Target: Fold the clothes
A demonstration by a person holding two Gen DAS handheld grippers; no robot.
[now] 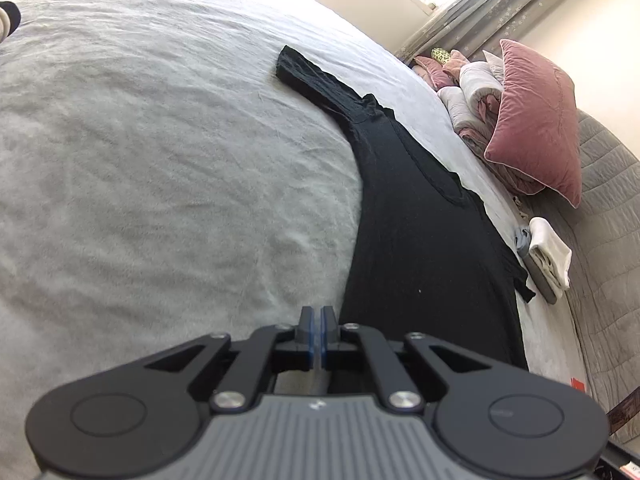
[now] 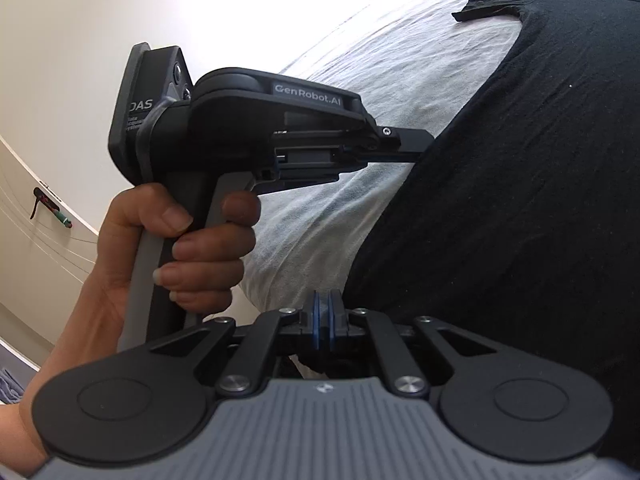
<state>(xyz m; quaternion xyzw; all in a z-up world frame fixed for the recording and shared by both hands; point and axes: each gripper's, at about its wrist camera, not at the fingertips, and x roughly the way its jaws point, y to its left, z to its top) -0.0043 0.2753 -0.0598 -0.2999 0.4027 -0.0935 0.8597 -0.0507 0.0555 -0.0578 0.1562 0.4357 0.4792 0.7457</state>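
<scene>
Left gripper (image 1: 319,314): seen in its own camera angled down over the bed, its blue-edged pads pressed together with nothing visible between them; the tips sit at the near left edge of the black T-shirt.
Left gripper from the right wrist view (image 2: 416,144): held level and side-on, its closed fingertips meeting the left edge of the shirt; whether cloth is pinched there cannot be told.
Left hand (image 2: 188,240): wrapped round the grey pistol handle, thumb on the near side, four fingers curled over the trigger bar, wrist and forearm running down to the lower left.
Right gripper (image 2: 323,304): pointed downward toward the shirt's near edge, jaws nearly together with a thin slit left between the blue pads; whether fabric is caught in them cannot be told.
Black T-shirt (image 1: 424,220): laid flat on the bed, one sleeve stretched out to the far left, neckline toward the pillows.
Bed cover (image 1: 160,160): pale grey, lightly wrinkled, under the shirt.
Pink cushion (image 1: 536,120): propped against rolled bedding at the far side.
Folded white cloth (image 1: 548,252): stacked beyond the shirt's right sleeve.
</scene>
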